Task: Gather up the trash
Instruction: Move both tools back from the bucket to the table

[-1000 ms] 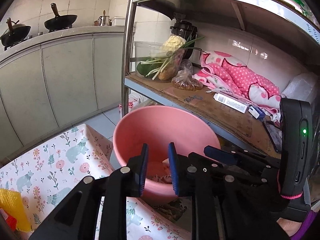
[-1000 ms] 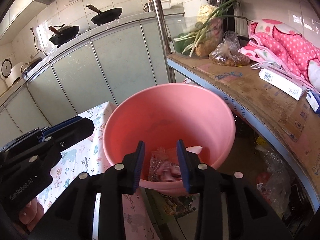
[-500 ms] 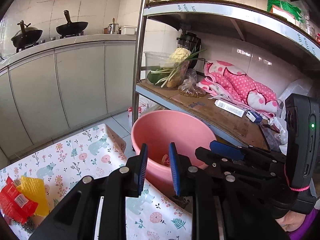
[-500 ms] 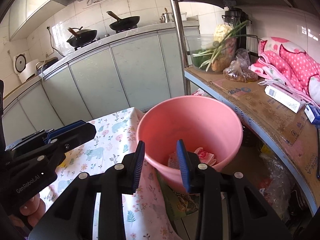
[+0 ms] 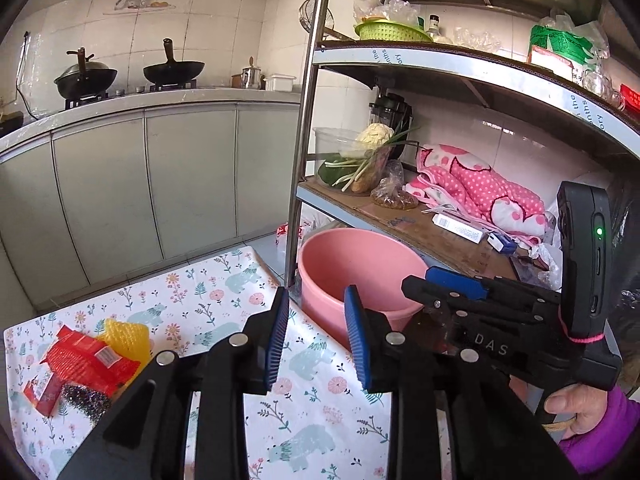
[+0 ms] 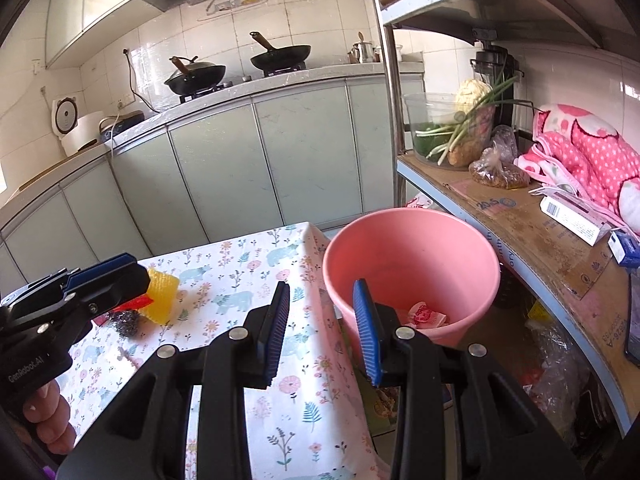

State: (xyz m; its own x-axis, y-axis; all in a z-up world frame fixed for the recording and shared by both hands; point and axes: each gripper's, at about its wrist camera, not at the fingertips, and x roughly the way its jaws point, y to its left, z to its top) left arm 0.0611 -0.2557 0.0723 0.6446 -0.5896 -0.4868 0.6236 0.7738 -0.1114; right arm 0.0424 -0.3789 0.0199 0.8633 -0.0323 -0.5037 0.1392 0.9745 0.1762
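Right wrist view: the right gripper [image 6: 322, 334] fingers stand apart, empty, beside the round pink plastic bucket [image 6: 412, 256] holding crumpled wrappers [image 6: 424, 315]. Left gripper [image 5: 316, 338] fingers gape empty too; red and yellow wrappers [image 5: 94, 354] lie well left on the floral worktop [image 5: 224, 300].

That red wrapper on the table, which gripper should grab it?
Probably the left gripper: its jaws are open and empty, and the red wrapper lies on its side of the table, farther from the right gripper.

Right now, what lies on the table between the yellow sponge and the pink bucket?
Only bare floral tablecloth lies between the yellow sponge and the pink bucket, clearest in the right wrist view.
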